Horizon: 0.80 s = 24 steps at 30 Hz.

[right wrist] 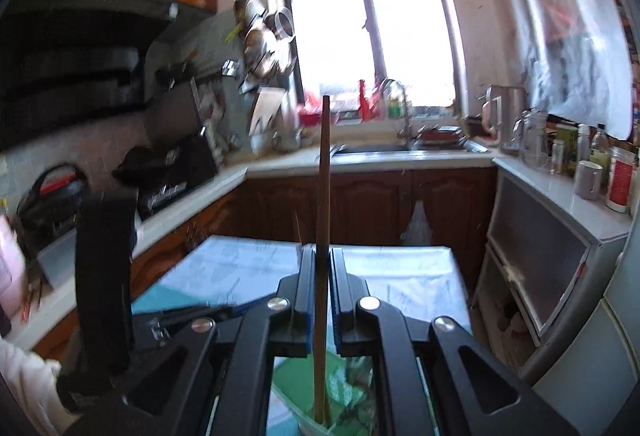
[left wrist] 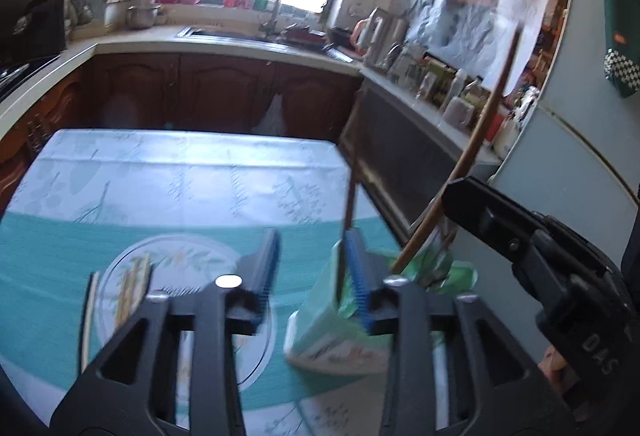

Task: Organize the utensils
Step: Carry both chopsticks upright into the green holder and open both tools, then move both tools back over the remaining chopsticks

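In the left wrist view my left gripper [left wrist: 312,272] stands open over the table. A thin dark chopstick [left wrist: 350,204] stands upright against its right blue pad, lower end in a green-and-white carton holder [left wrist: 320,328]. My right gripper [right wrist: 322,256] is shut on a long brown chopstick [right wrist: 324,176], whose lower end reaches into the holder [right wrist: 352,392]. That gripper [left wrist: 456,200] enters the left wrist view from the right, with its brown chopstick [left wrist: 486,108] leaning over the holder. Several more chopsticks [left wrist: 134,288] lie on a plate [left wrist: 192,260] to the left.
The table [left wrist: 180,176] carries a teal and white cloth. Behind it run dark wooden cabinets [left wrist: 224,92] and a counter with a sink [right wrist: 384,148]. Jars and a mug [right wrist: 588,180] crowd the right counter. A stove [right wrist: 176,176] sits at the left.
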### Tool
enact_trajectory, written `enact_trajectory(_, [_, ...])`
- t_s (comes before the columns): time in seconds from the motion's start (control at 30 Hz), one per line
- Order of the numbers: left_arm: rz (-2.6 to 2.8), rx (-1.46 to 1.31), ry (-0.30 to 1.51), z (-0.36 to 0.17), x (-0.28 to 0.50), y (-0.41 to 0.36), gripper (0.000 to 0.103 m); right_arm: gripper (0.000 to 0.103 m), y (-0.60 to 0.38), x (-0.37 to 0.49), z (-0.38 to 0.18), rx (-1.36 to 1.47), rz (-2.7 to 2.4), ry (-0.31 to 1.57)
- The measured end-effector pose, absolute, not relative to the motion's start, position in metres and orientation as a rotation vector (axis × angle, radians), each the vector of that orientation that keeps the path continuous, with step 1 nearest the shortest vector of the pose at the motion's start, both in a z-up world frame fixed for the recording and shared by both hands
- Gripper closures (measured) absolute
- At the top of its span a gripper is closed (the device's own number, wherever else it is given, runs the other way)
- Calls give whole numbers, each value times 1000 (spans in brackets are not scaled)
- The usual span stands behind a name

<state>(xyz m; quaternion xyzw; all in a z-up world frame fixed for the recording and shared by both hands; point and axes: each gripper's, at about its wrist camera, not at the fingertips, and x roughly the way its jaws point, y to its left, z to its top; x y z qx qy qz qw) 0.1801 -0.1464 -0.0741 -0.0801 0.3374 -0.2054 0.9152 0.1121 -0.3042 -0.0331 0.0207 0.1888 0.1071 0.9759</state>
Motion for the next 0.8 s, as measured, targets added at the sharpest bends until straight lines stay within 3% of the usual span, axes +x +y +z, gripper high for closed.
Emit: enact_trajectory(0.8, [-104, -174, 939, -141, 108, 13, 60, 95, -238, 84, -85, 91, 352, 621])
